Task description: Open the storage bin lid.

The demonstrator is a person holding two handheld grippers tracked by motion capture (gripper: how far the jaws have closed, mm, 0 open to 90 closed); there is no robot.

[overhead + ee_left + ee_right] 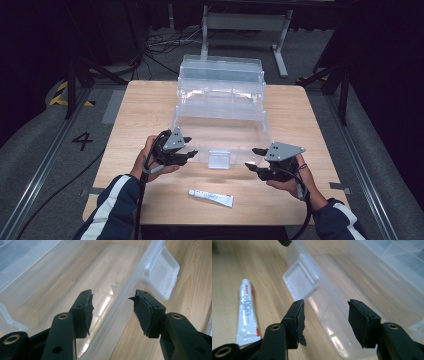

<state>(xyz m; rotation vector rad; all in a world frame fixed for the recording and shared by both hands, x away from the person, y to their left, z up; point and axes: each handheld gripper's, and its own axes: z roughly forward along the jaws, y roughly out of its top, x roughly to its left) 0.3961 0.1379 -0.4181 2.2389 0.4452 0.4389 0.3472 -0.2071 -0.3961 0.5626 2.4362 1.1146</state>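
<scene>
1. We see a clear plastic organiser box (220,115) lying open on the wooden surface (145,107), its stepped trays rising toward the far edge and its shallow front tray nearest the person.
2. A small latch flap (219,159) hangs from the middle of the front wall, resting on the wood.
3. A white tube (211,198) with red print lies flat near the person's edge, apart from the box, between the two forearms.
4. Our left tongs (191,145) stand wide apart at the front-left corner of the tray; in the left gripper view (113,296) the front wall runs up between the two pads without touching either.
5. Our right tongs (253,158) are likewise spread wide and hold nothing; in the right gripper view (325,303) the front wall and latch flap (300,280) lie just beyond the pads, with the tube (247,312) off to one side.
6. Beyond the surface we make out a grey floor, cables and a metal frame; the room around is too dark to read.
7. The tube's lettering is too small to make out.
</scene>
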